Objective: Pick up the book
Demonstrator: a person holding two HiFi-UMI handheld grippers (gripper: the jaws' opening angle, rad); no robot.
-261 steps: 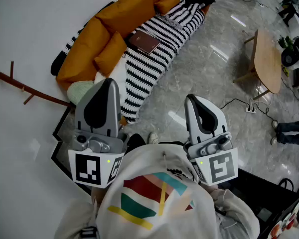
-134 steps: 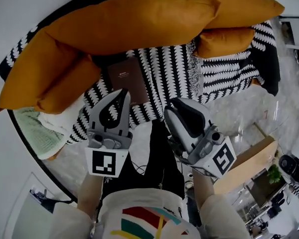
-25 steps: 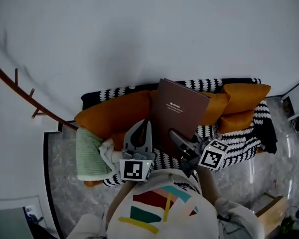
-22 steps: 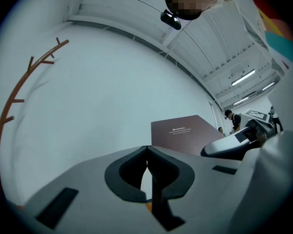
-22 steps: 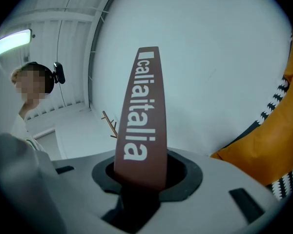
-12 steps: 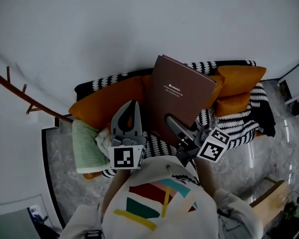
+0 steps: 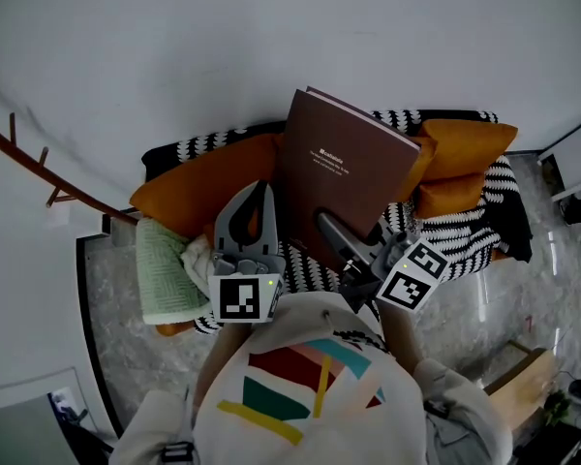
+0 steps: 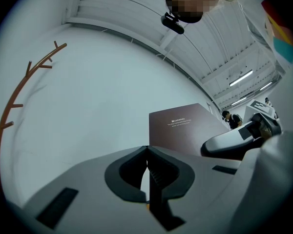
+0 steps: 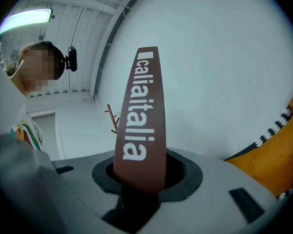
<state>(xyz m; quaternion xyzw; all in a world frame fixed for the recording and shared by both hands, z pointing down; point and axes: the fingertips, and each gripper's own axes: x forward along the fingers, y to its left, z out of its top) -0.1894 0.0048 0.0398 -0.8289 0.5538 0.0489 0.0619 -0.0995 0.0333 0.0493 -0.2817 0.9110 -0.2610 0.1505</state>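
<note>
A brown hardcover book (image 7: 344,174) with small white print on its cover is held up in the air in front of the sofa. My right gripper (image 7: 326,223) is shut on its lower edge. In the right gripper view the book's spine (image 9: 139,116) stands upright between the jaws of the right gripper (image 9: 138,182), white letters running along it. My left gripper (image 7: 259,188) hovers just left of the book, jaws together and holding nothing. In the left gripper view the left gripper (image 8: 147,152) is shut, and the book (image 8: 183,128) shows beyond it to the right.
Below lies a sofa with orange cushions (image 7: 208,182) and a black-and-white patterned throw (image 7: 460,226). A green cloth (image 7: 158,269) lies at its left end. A brown branch-shaped rack (image 7: 39,168) hangs on the white wall. A wooden piece of furniture (image 7: 523,376) stands on the marble floor, lower right.
Both grippers have risen a little, the book with the right one. The book has rolled slightly and sits higher against the wall in the head view.
</note>
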